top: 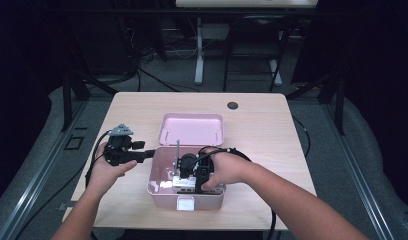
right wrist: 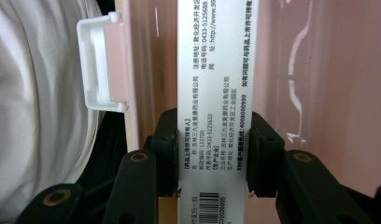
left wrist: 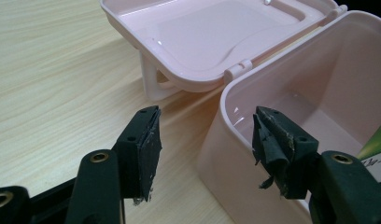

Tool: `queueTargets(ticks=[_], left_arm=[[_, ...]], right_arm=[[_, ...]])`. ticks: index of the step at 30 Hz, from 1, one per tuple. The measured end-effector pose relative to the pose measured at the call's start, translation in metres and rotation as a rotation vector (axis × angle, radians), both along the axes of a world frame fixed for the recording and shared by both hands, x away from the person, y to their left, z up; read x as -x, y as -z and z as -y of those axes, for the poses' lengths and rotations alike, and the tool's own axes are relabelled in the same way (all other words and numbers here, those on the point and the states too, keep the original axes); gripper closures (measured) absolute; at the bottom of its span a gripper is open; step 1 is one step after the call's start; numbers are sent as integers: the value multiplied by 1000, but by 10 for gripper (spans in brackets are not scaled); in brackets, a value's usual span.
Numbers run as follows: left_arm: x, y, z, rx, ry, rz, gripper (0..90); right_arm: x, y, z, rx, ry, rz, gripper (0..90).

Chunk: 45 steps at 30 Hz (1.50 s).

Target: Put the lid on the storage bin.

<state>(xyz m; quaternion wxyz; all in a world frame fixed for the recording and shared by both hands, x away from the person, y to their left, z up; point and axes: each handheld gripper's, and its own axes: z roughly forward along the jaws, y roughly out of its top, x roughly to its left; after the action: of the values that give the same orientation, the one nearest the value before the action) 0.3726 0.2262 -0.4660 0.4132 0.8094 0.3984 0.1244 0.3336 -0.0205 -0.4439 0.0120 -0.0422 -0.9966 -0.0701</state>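
A pink plastic box [top: 160, 196] stands open in the middle of the table, its lid [top: 192, 129] folded back. My right gripper [top: 192, 175] reaches down into the box, shut on a white medicine carton [right wrist: 215, 93] printed with black text and a barcode; both pads press its narrow sides. The carton [top: 184, 184] lies inside the box near the front wall. My left gripper [top: 151, 153] rests at the box's left rim, open, one jaw outside and one jaw over the rim [left wrist: 226, 100], touching nothing. A green-and-white edge of the carton [left wrist: 375, 149] shows inside the box.
A white latch [top: 185, 202] sits on the box's front wall; the same latch [right wrist: 101, 65] appears beside the carton. A dark round hole [top: 232, 105] marks the table's far side. Cables trail from both grippers. White cloth [right wrist: 34, 116] lies beyond the box front.
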Motion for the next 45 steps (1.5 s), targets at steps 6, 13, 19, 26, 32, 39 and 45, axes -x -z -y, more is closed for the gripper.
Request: queueTargets(ticks=[6,13,19,26,32,39,45], left_arm=[[0,-1,-1,-3,21,-10,419],[-1,-1,-2,3,15,-11,419],[-1,-1,-2,-1,19,-17,419],[-1,0,-2,4,19,-15,419],[0,-1,-1,2,16,-9,419],[-1,-1,-2,3,21,-16,419],[-1,-1,-2,4,21,-14,419]], right_arm=[[2,10,-2,11,-7,-10,616],[-1,19,-1,4,0,-30,615],[-3,23,-1,4,6,-45,611],[-6,13,2,-35,34,-46,596],[-6,3,5,-57,44,-32,599],[-3,12,3,-26,17,-23,618],[-3,12,2,-25,11,-32,624]])
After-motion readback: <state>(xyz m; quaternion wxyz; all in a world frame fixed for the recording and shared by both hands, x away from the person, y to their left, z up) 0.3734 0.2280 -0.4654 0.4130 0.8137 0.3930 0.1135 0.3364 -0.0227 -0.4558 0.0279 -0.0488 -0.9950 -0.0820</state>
